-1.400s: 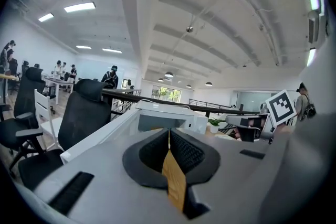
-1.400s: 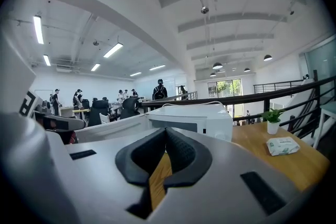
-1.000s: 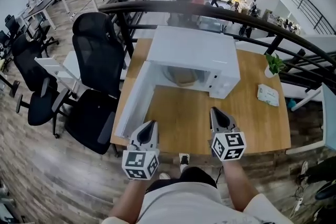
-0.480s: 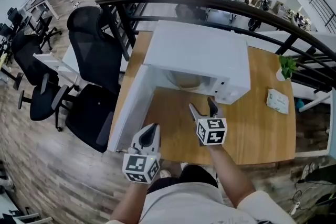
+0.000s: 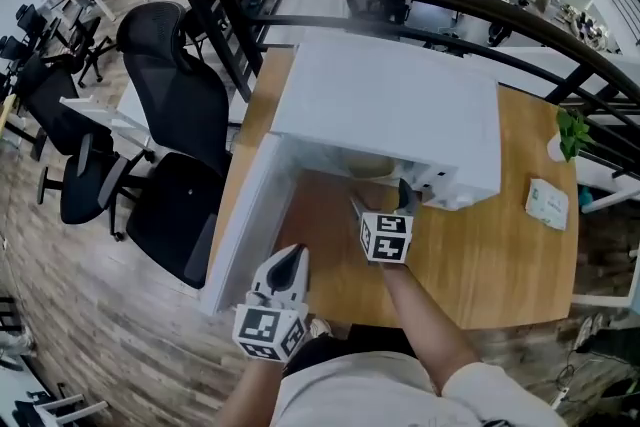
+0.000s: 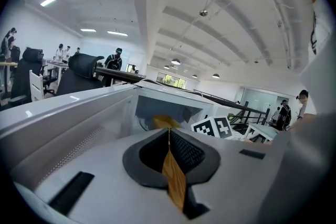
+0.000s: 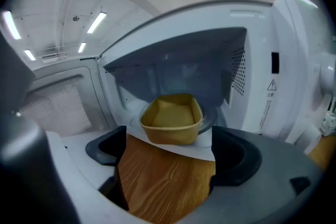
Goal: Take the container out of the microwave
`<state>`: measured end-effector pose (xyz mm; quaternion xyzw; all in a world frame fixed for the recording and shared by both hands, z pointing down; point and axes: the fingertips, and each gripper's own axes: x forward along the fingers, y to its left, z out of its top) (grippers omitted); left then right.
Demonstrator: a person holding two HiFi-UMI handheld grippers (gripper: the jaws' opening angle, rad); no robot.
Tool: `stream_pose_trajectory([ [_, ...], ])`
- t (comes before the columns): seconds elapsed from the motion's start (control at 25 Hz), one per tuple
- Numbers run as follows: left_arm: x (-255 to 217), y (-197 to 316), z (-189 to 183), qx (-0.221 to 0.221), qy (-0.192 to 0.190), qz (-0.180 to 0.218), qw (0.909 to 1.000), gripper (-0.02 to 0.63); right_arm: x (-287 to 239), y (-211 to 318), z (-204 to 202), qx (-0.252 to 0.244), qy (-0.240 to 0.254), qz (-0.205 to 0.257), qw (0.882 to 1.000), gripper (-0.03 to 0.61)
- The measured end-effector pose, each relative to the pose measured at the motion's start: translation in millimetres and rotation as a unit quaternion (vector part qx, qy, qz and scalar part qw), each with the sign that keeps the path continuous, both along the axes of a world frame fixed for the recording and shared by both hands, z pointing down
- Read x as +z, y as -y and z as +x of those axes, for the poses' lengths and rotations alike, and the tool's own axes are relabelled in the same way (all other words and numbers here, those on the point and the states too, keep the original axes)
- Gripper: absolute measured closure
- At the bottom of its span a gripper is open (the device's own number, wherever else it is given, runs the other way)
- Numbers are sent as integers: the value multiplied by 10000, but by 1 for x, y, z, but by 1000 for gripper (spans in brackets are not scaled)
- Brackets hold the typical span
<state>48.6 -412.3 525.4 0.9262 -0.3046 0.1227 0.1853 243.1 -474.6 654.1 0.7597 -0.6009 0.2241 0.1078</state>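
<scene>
Near the table's (image 5: 500, 255) front-left corner, the left gripper (image 5: 288, 260) hung empty beside the open door (image 5: 245, 215), jaws pressed together. Farther in, the right gripper (image 5: 381, 200) faced the microwave (image 5: 390, 105), its jaws opening with nothing between them yet. This looked like the approach step. The yellow container (image 7: 170, 118) sat inside, and the next move would likely be reaching in to straddle its rim.

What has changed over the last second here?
The right gripper moved forward to the front of the microwave, its jaws opening, nothing between them yet. The left gripper stayed shut near the open door; the container still sits inside.
</scene>
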Motion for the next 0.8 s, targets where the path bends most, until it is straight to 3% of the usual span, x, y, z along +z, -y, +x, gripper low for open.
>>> stream_pose_trajectory([
  [0.32,16,15,4,-64,56,-123,9999,577,36,25,14,160,-11,-202,9997,86],
  [0.8,25,23,6,-45,116,-222,9997,577,43,51,21,187,-217,-235,9993,84],
])
